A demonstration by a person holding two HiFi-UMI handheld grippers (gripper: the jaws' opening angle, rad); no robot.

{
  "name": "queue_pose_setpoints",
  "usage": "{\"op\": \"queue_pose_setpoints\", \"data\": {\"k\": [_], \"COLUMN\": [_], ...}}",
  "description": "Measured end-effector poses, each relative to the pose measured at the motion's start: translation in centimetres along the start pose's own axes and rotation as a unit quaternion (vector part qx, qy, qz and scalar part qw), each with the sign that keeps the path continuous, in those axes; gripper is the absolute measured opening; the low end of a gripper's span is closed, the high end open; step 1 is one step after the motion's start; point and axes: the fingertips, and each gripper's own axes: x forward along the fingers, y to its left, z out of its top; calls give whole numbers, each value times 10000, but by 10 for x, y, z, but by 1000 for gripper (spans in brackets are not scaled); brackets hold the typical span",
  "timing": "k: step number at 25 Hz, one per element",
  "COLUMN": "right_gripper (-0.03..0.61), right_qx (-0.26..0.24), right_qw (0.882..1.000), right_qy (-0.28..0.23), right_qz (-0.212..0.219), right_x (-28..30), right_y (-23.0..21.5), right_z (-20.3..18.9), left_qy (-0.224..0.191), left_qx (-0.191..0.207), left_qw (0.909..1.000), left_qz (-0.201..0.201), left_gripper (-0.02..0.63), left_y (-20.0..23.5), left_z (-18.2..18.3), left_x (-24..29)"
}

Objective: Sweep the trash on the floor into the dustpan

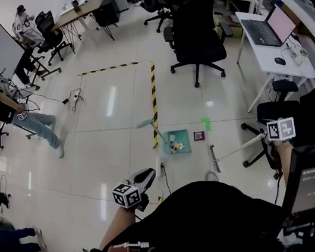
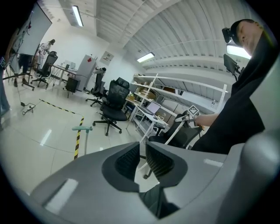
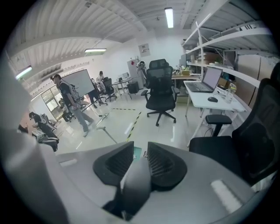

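Observation:
A green dustpan (image 1: 177, 142) stands on the floor by the striped tape, its long handle (image 1: 144, 124) leaning up-left, with pale scraps inside it. A green scrap (image 1: 206, 124) and a dark packet (image 1: 198, 136) lie just beyond it. To its right the broom head (image 1: 214, 161) rests on the floor. Its white handle (image 1: 239, 146) slants up to my right gripper (image 1: 267, 138), which is shut on it; the handle (image 3: 135, 179) fills the jaws. My left gripper (image 1: 147, 176) hovers nearer me, jaws (image 2: 142, 153) a narrow gap apart and empty. The dustpan handle (image 2: 82, 128) stands ahead of it.
Yellow-black tape (image 1: 153, 96) crosses the glossy floor. A black office chair (image 1: 200, 39) stands beyond, and a white desk with a laptop (image 1: 276, 35) sits at the back right. Another dark chair (image 1: 281, 108) is beside my right hand. People and desks line the left side.

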Motion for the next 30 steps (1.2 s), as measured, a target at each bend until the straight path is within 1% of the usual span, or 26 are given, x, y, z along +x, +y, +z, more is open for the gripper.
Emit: {"op": "queue_pose_setpoints", "data": {"k": [3,6,10,13,16,18,21,25,27,30], "right_gripper": [95,95,95,95,97,97,97,97,95,95], "right_qx": [-44,-80,-134,-166,-117,-65,-1,119,237,406], "right_qw": [9999,9996,9992,9987,9989,9993,9998,9997,9991,9974], "right_qy": [-68,-35,17,27,61,70,102,173,231,259], "right_qz": [118,263,377,477,442,357,195,-94,-268,-528], "right_x": [41,81,109,139,160,168,182,210,227,246], "right_y": [-21,-49,-49,-74,-105,-113,-116,-113,-103,-83], "right_z": [42,79,117,147,165,173,179,189,189,192], "left_qy": [-18,-32,-160,-268,-246,-127,-52,-12,131,306], "left_qx": [-58,-155,-320,-415,-472,-426,-445,-520,-561,-511], "left_qw": [9996,9980,9949,9923,9927,9935,9937,9950,9957,9970], "left_qz": [269,607,947,1135,1082,1052,1027,853,721,488], "left_gripper": [48,46,48,46,48,46,46,48,46,46], "left_y": [20,27,37,40,31,33,49,77,94,116], "left_z": [18,35,59,75,84,86,89,95,92,96], "left_x": [26,52,50,83,118,127,133,141,138,128]}}
